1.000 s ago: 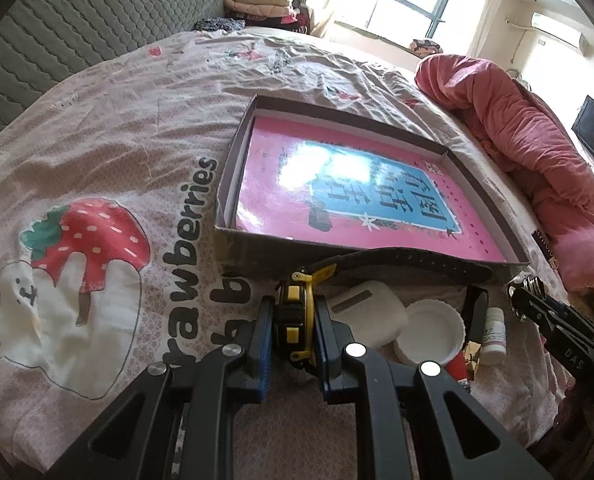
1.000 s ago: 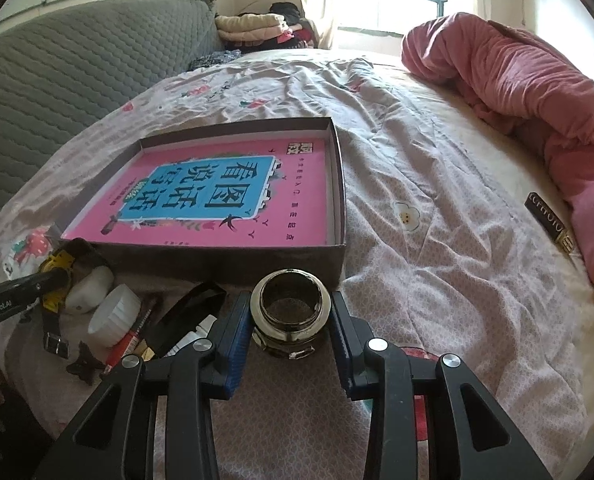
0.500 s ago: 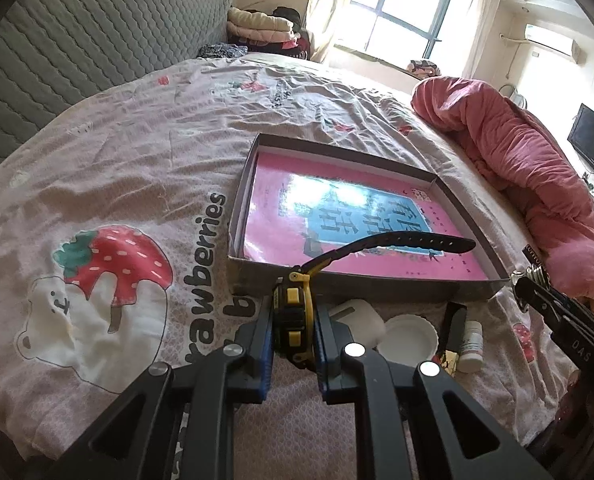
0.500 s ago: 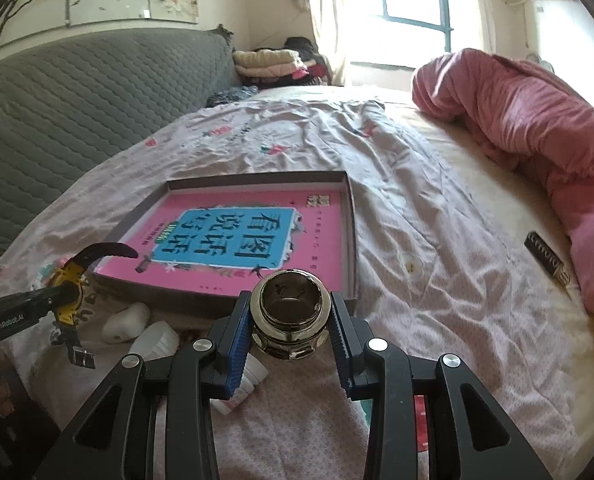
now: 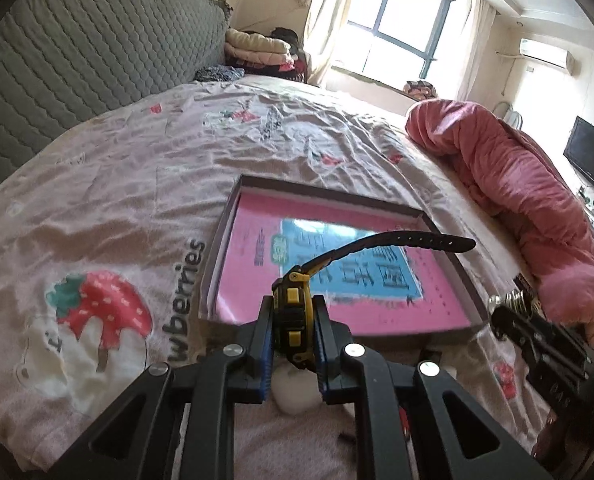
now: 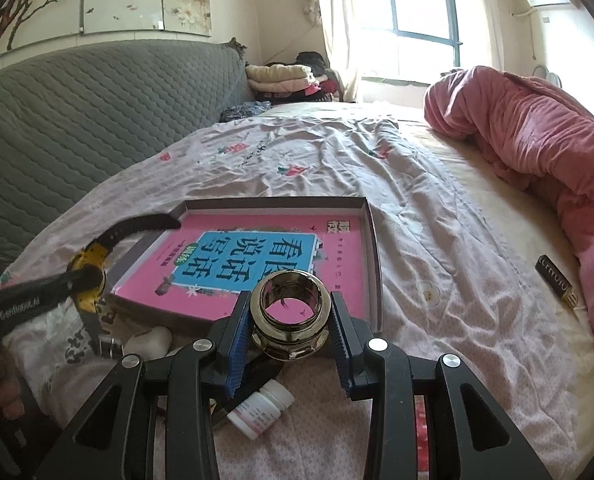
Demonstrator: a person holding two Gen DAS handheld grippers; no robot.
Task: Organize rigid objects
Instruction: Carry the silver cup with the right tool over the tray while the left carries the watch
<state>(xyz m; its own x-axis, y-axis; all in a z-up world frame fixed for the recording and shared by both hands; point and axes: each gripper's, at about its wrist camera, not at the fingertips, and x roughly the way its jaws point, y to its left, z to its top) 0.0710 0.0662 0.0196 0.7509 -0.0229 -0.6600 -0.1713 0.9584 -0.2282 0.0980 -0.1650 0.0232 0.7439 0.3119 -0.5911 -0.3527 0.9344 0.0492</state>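
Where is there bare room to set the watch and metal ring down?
Free: the pink-lined box, empty inside, and the sheet between it and the pink quilt. Crowded: the box's near edge, with the pill bottle and white lump.

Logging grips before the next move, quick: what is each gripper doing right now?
Left gripper: shut on the yellow and black watch.
Right gripper: shut on the metal ring.
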